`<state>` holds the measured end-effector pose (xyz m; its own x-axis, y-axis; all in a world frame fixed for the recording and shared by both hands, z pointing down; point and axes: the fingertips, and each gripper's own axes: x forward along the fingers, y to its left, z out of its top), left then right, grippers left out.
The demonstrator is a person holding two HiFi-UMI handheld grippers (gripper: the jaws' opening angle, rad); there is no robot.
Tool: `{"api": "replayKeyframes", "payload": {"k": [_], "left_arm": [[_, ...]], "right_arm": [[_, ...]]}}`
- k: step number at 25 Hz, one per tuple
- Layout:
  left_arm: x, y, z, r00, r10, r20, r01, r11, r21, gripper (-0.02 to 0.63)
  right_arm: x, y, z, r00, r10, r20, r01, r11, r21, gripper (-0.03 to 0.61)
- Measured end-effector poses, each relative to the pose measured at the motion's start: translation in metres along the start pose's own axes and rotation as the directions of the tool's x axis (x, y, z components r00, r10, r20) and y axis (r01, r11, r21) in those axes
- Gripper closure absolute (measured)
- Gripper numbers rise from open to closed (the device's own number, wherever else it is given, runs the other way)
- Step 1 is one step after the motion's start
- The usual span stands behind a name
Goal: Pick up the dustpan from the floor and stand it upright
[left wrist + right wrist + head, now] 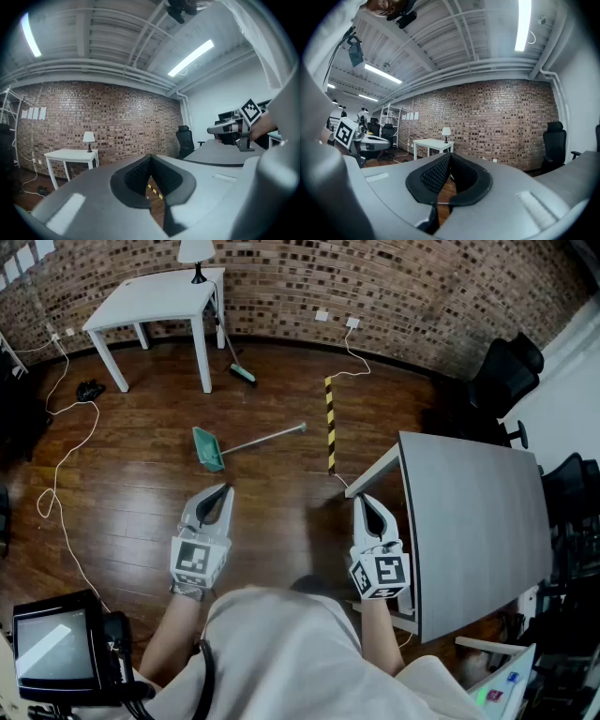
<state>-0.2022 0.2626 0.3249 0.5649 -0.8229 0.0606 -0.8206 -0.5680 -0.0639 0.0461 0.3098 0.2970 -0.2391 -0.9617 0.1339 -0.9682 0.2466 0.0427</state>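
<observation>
Hovering level, both claws are closed on nothing: the left gripper (225, 489) and the right gripper (364, 499) each have their jaws pressed together, empty. The dustpan (208, 448) lies flat on the wooden floor out in front of the white table (159, 292), on the person's side of it, its green pan pointing away from that table and its long handle (267, 438) slanting off to the right. Both claws sit farther from the white table than the dustpan does, not yet touching it. Danger one, I'd say: reaching down with jaws closed would only shove the pan across the boards. Danger two: a pinch on the thin, smooth-looking handle could slip or let the pan swing. And once stood up, the light pan may simply topple unless it is propped against something.
</observation>
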Motion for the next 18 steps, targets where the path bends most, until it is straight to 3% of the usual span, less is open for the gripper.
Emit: {"api": "replayKeyframes", "payload": {"k": [9,18], "left_arm": [[0.041,0.024,-0.029,0.999,-0.002,-0.050,0.001,1.000,-0.017,0.612],[0.177,0.082,-0.030,0.993,0.091,-0.080,-0.090,0.996,0.021,0.612]], "right_arm": [[0.051,-0.025,-0.027,0.999,-0.016,-0.029,0.016,1.000,0.002,0.565],[0.217,-0.116,-0.007,0.997,0.077,0.022,-0.077,0.997,-0.022,0.565]]}}
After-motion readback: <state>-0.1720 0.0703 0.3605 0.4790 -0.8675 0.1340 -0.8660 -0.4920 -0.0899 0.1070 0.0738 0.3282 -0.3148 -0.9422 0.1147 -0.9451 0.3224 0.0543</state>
